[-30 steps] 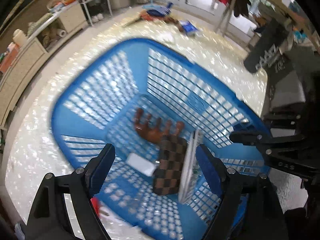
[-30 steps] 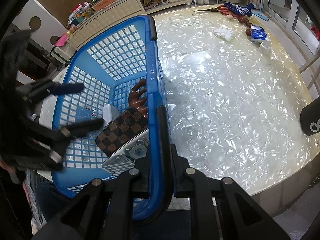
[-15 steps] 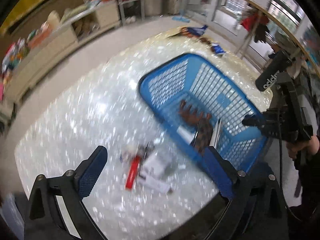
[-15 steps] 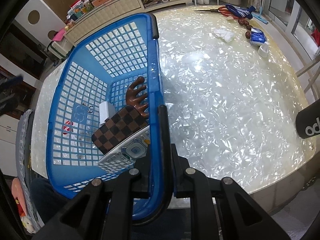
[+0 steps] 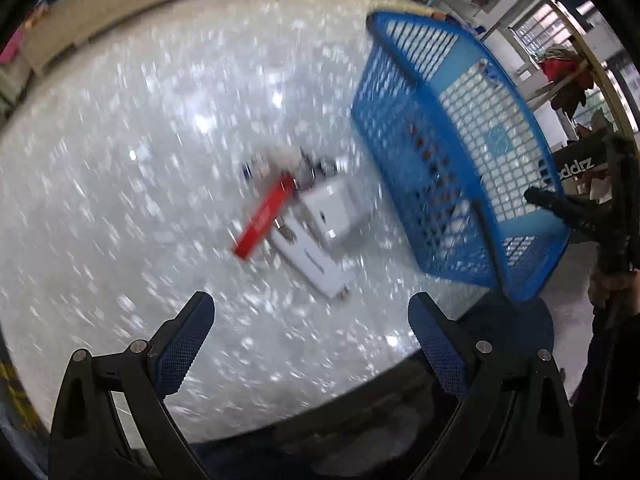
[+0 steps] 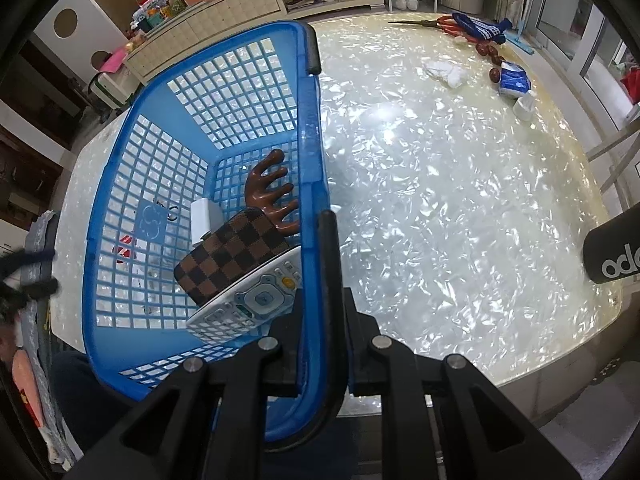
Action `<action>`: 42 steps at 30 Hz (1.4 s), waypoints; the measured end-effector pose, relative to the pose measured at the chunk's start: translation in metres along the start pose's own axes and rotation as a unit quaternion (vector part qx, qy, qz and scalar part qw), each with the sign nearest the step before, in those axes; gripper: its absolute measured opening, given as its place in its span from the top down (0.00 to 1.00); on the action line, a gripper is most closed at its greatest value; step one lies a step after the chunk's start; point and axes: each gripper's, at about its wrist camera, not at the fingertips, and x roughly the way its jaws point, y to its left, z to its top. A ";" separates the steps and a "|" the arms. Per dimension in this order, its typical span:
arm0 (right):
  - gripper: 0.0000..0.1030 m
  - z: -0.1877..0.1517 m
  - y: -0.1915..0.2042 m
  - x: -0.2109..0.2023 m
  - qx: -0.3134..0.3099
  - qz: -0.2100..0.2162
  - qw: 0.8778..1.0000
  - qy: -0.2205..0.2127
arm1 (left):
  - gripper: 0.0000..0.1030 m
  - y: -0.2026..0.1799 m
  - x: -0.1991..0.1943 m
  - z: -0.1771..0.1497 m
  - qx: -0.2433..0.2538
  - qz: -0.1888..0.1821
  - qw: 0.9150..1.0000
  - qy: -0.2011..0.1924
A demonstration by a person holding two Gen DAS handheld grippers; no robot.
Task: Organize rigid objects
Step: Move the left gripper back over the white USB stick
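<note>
Your right gripper (image 6: 320, 344) is clamped on the near rim of the blue basket (image 6: 116, 184), fingers pinched together over the plastic edge. Inside the basket: a checkered brown wallet (image 6: 228, 258) lying on a white remote (image 6: 248, 304), a brown comb-like piece (image 6: 276, 192) against the wall, a small white block (image 6: 202, 222). Your left gripper (image 5: 312, 344) hangs over the pearly table (image 5: 120, 160), jaws just opened wide, nothing between the blue pads (image 5: 186, 344). Beyond it, left of the basket, a blurred cluster: a red stick (image 5: 266, 216), a white charger (image 5: 334, 216), a white bar (image 5: 316, 264).
</note>
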 end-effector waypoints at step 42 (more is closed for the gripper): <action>0.85 0.002 -0.001 0.002 0.004 0.010 1.000 0.001 | 0.01 0.038 0.108 0.026 -0.241 0.129 0.962 -0.019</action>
